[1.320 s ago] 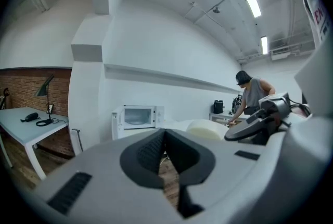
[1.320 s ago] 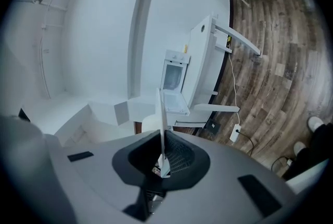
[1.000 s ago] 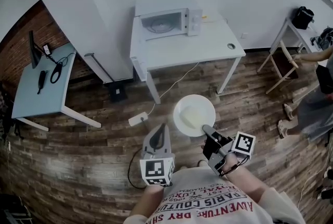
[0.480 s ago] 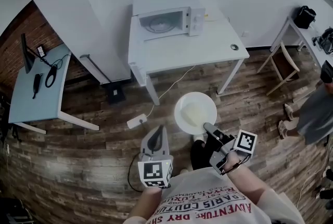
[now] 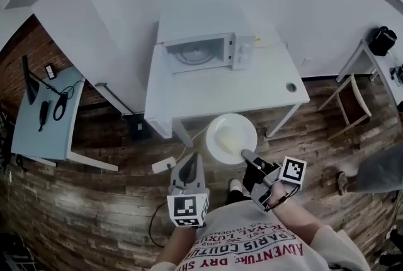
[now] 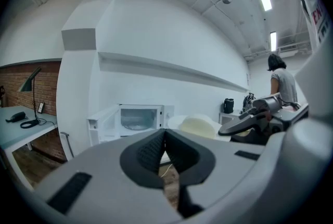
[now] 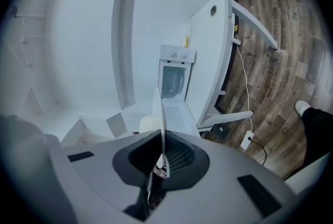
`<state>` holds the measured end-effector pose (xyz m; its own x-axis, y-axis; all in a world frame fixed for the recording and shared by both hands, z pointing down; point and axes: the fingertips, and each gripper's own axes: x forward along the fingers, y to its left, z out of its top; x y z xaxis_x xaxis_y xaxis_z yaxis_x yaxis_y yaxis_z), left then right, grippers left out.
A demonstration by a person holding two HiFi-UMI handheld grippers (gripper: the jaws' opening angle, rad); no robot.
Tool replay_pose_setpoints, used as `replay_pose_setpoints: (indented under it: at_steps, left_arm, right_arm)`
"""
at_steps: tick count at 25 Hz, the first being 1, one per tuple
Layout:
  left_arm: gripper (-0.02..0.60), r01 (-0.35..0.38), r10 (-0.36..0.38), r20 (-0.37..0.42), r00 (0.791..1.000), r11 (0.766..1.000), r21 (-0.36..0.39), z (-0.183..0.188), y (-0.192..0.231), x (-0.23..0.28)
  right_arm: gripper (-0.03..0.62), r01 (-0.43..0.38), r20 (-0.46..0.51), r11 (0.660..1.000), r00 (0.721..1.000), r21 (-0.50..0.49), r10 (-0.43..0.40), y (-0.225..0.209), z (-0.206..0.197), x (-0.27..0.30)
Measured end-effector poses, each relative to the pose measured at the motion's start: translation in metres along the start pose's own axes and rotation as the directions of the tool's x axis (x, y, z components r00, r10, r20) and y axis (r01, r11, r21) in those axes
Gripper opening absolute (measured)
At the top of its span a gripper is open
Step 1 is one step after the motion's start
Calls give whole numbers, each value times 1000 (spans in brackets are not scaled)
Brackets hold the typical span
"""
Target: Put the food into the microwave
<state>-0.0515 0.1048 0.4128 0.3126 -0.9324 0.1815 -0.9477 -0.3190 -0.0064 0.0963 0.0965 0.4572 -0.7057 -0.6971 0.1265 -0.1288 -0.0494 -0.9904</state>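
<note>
The table [image 5: 252,84] and open microwave [image 5: 201,52] have drawn nearer, so loading comes soon; right gripper [image 5: 245,154] jaws pinch the plate [image 5: 247,123], left gripper [image 5: 194,157] jaws pressed together.

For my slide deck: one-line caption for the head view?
Right gripper holds a plate of food, facing the open microwave on the table; left gripper shut, empty.
</note>
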Motion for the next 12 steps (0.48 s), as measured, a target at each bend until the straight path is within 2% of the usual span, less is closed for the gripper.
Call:
replay_pose_setpoints:
  at_steps: [6,12]
  left_arm:
    - [5,-51,51,12,999,999,-17,23,8,96]
    - [5,-59,59,-11,998,998,3,32,20,159]
  right_arm:
    - [19,-13,-70,1000,998,-19,12,8,80,52]
    - [19,1,-85,999,996,-33,-4,7,134,95]
